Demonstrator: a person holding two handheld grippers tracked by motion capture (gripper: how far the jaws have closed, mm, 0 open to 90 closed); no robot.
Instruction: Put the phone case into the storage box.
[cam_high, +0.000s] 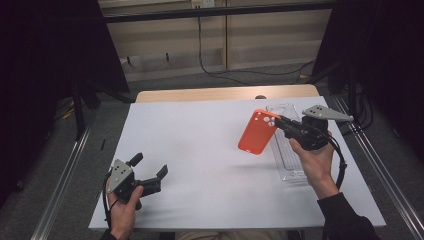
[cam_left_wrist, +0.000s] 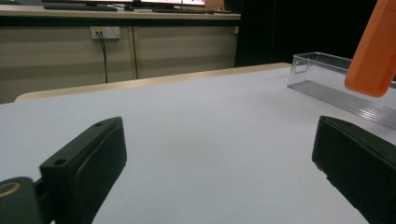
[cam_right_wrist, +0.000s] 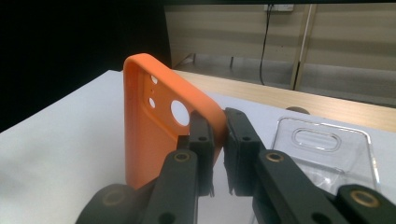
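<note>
An orange phone case (cam_high: 257, 131) hangs tilted above the white tabletop at the right, camera cutouts uppermost. My right gripper (cam_high: 279, 121) is shut on the case's upper corner. In the right gripper view the two jaws (cam_right_wrist: 219, 126) pinch the edge of the orange case (cam_right_wrist: 154, 126). My left gripper (cam_high: 149, 165) rests low at the front left of the table, open, with nothing between its jaws. In the left gripper view, that gripper (cam_left_wrist: 219, 154) frames bare white surface, and the orange case (cam_left_wrist: 373, 51) shows at the upper right.
A clear plastic tray (cam_high: 290, 160) lies on the table under the right hand, and also appears as a clear tray (cam_left_wrist: 327, 79) (cam_right_wrist: 327, 149) in both gripper views. A white sheet (cam_high: 200, 150) covers the wooden table (cam_high: 225, 93). Metal rails run along both sides.
</note>
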